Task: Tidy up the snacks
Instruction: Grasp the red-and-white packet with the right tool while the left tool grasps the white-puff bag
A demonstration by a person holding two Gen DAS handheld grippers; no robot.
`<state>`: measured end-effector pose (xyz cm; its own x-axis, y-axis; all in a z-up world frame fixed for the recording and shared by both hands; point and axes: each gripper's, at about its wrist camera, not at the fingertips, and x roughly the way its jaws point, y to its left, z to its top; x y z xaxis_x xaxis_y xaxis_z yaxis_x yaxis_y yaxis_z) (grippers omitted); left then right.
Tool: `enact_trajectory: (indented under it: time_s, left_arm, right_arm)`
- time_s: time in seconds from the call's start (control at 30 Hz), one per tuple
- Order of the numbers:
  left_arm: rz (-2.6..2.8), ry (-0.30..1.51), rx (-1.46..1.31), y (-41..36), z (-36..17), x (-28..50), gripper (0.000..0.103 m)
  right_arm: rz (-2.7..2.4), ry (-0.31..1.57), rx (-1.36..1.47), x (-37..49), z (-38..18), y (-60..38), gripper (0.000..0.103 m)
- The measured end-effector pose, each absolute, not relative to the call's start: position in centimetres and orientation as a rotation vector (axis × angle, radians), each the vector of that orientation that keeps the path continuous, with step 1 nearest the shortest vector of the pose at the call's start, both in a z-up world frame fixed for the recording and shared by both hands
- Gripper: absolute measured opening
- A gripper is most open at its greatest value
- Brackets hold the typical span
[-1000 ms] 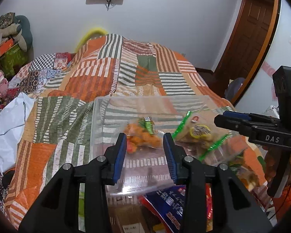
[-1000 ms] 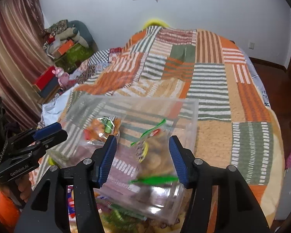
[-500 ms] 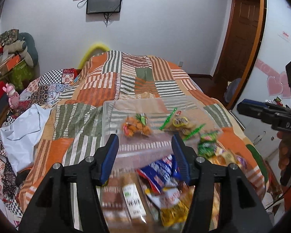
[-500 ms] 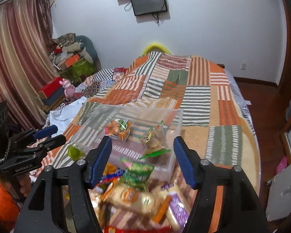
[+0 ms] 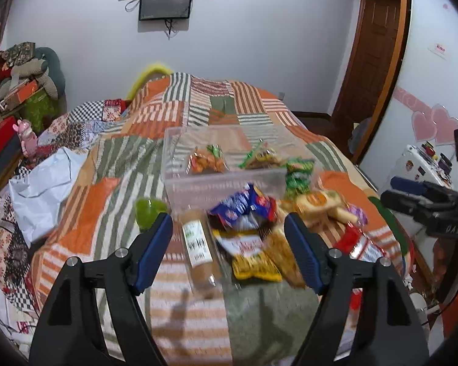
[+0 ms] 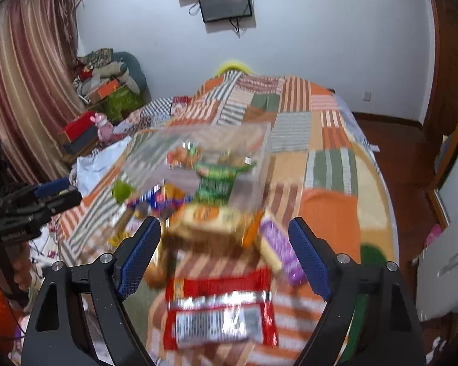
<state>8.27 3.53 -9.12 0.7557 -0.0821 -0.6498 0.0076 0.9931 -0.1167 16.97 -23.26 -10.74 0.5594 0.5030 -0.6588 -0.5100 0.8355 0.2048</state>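
Your left claw, lower centre of its view, is spreading apart with nothing clamped. Mid-frame, the clear plastic bin is sitting on the patchwork bed, loose snack packets piled before it. Your right claw is spreading too, empty; be centring one packet before clamping.

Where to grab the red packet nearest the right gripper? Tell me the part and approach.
Grip the red packet across its near, crimped short edge, coming from above and the near side. It lies flat on the quilt, so only a raised edge gives the opening jaws purchase.
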Motion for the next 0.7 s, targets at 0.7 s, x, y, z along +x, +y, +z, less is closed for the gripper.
enact_trajectory:
  time_s: [0.7]
  left_arm:
    - [-0.126,0.815,-0.087,-0.5,-12.8,7.1,0.076]
  right_arm:
    - [0.593,0.942,-0.156,14.1,-19.0,-20.2,0.103]
